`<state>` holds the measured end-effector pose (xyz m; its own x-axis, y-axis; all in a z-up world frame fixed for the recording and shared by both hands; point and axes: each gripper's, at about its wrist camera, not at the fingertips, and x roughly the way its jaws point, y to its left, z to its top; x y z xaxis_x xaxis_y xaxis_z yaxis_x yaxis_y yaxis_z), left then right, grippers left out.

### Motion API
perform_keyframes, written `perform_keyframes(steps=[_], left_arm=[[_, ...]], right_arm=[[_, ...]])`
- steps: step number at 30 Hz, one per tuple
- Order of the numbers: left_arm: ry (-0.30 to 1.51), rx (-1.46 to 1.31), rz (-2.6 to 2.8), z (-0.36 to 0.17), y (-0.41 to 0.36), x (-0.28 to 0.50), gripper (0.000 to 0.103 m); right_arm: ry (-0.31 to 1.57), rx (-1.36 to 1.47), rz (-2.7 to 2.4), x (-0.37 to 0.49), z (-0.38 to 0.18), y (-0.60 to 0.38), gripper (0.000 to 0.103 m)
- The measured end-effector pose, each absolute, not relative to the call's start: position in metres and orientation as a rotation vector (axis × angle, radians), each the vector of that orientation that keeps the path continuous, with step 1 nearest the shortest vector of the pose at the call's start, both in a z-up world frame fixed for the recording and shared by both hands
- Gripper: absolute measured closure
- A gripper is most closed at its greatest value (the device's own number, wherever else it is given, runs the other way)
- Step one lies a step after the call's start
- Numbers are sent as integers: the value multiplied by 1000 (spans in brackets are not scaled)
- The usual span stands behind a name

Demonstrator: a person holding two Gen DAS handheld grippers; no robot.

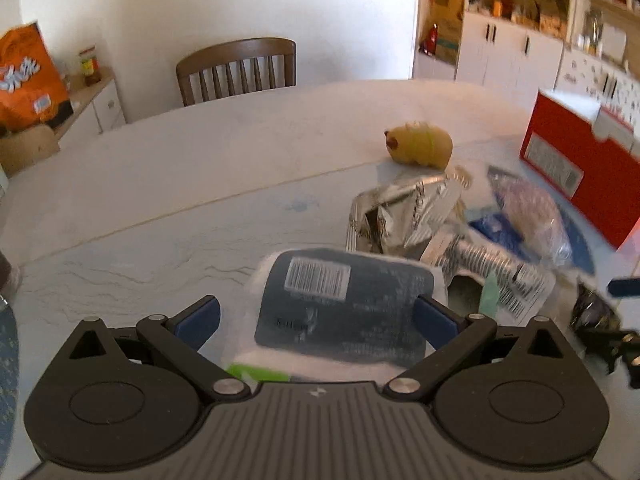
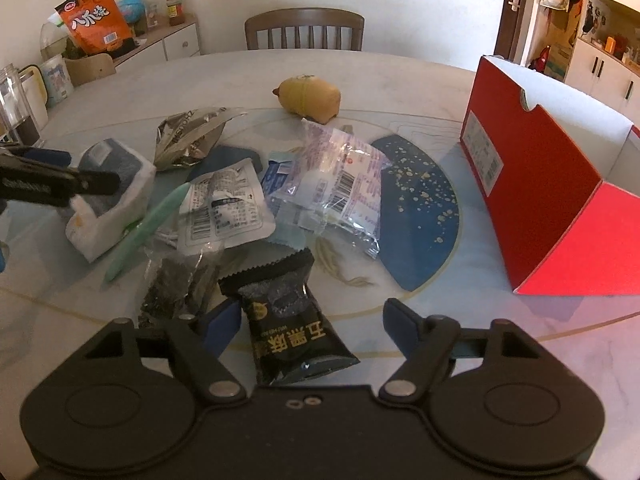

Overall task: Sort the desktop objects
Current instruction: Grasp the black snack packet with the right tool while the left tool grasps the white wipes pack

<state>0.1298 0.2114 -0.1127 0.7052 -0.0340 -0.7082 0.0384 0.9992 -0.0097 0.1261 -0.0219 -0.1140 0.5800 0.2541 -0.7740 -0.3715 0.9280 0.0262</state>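
Observation:
My left gripper (image 1: 316,314) is open around a white-and-dark-blue tissue pack (image 1: 344,312) with a barcode; its fingers stand beside the pack's sides. In the right wrist view the left gripper (image 2: 60,184) reaches in at the left over the same pack (image 2: 116,196). My right gripper (image 2: 310,320) is open over a black snack packet (image 2: 292,328) lying between its fingers. On the table lie a silver foil bag (image 2: 188,136), a white sachet (image 2: 224,204), a clear packet (image 2: 344,176), a green pen (image 2: 148,228) and a yellow plush toy (image 2: 310,98).
An open red box (image 2: 532,184) stands at the right of the table (image 2: 400,76). A wooden chair (image 2: 304,30) is at the far side. A cabinet with an orange snack bag (image 2: 94,18) is at the back left. A blue placemat (image 2: 420,208) lies under the pile.

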Motion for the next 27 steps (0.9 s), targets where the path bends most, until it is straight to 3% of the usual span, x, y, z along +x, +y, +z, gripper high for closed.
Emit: perform_keyframes(steps=[20,22,23,24,27], left_arm=[[882,-111,-112,-138,224,144,0],[883,-108,-112,-138,224,143,0],[883,-110,-116,-137,224,143,2],[881,-110,-124,-137,223,142,6],[875,-110,-137,-135,221,140,15]], right_arm=[[901,-167,371,125,-123,-20,29],[900,-168,371,125,-122,-19,32],[901,-167,370,125,-121,-19,39],[902,-169,370,125,-120,-17,44],[906,-178,369,125,-119,-14,48]])
